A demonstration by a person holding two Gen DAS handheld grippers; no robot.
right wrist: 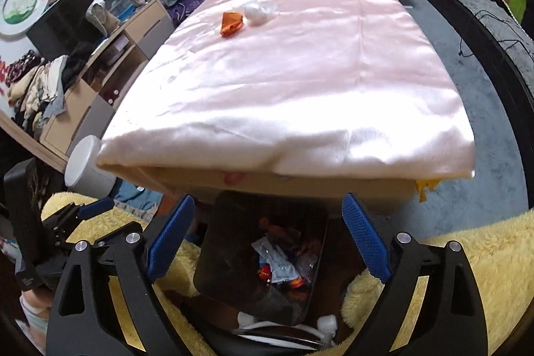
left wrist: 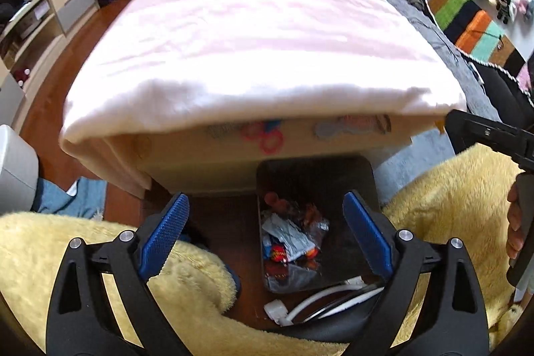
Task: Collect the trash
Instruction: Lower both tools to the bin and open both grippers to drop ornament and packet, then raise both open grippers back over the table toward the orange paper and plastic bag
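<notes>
We hold both tongs above the black trash bin [left wrist: 317,222] on the floor at the near end of the surface [right wrist: 300,82]; the left tongs [left wrist: 265,236] and the right tongs [right wrist: 268,239] both stand apart and carry nothing. Wrappers already lie in the bin. Two pieces remain far up the pink cloth: an orange wrapper [right wrist: 231,23] touching a white crumpled wad [right wrist: 256,11]. We judge the next move is a long reach forward, then closing on one piece.
</notes>
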